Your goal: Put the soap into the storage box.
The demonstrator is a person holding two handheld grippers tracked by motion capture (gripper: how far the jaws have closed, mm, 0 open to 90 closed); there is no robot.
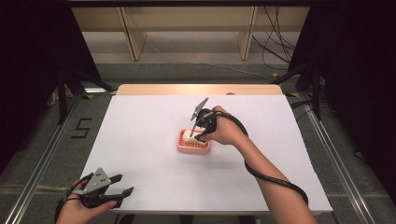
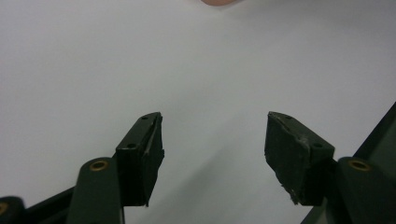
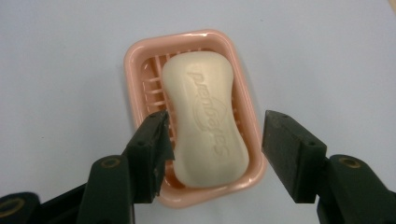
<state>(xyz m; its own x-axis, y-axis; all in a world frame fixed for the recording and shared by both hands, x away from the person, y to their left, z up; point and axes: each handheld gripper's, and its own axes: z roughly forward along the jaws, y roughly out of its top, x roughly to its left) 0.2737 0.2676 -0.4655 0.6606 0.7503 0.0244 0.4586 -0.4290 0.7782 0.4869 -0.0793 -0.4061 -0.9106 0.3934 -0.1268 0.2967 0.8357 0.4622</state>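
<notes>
Your right gripper [image 1: 196, 134] hangs over the middle of the table [image 1: 140, 140], nose tilted down at the dish [image 1: 193, 148]. In the right gripper view the jaws stand spread, one on each side of the soap [image 3: 205, 119]. The left jaw's tip sits just at the bar's edge, over the dish floor; I cannot tell whether it touches. The right jaw stands clear, beyond the dish rim [image 3: 252, 116]. Nothing is pinched.

The soap is a cream bar, smooth and waxy, rounded at both ends and slightly waisted, with raised lettering moulded along its top. It lies flat inside the dish, running from 11 o'clock to 5 o'clock in that view. The dish is pink glossy plastic, a rounded rectangle with a raised lip and a ribbed, slotted floor showing beside the bar at 9 o'clock.

The tabletop is a plain white matte sheet, with a strip of pale wood at its far edge, 12 o'clock in the high view.

Your left gripper [image 1: 123, 184] rests low at 7 o'clock, near the table's front edge, well apart from the dish. Its grey three-cornered plate sits on top. In the left gripper view its matte black pads [image 2: 299, 156], one chipped along its edge, are wide apart with bare white surface between them.
</notes>
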